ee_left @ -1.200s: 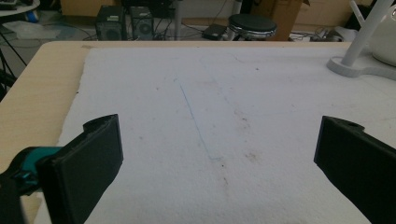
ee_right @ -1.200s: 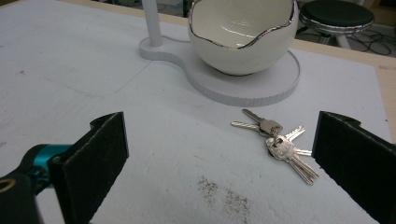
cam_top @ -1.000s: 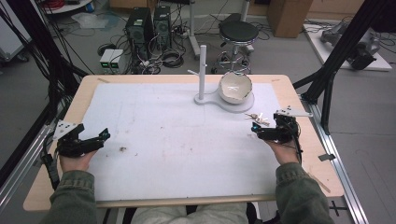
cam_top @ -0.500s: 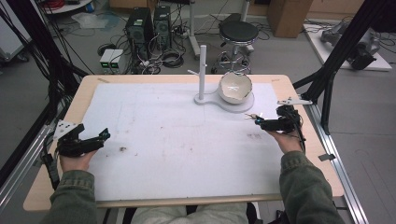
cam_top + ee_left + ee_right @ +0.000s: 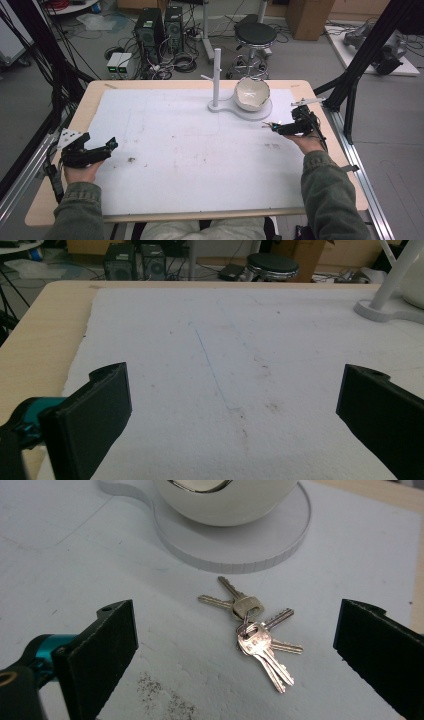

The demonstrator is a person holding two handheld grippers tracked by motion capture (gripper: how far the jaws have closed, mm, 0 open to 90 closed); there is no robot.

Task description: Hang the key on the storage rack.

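Observation:
A bunch of several silver keys lies flat on the white mat, just in front of the round white base that carries a white bowl. My right gripper is open, its two black jaws wide apart on either side of the keys and short of them. In the high view the right gripper points left at the keys beside the bowl. At the table's left edge my left gripper is open over bare mat, holding nothing.
A white post with a side peg rises from the same base left of the bowl. The white mat covers most of the wooden table. Black frame struts stand at the right edge.
My right gripper has moved away from the person and slightly left, toward the keys by the bowl's base. The left gripper has stayed in place.

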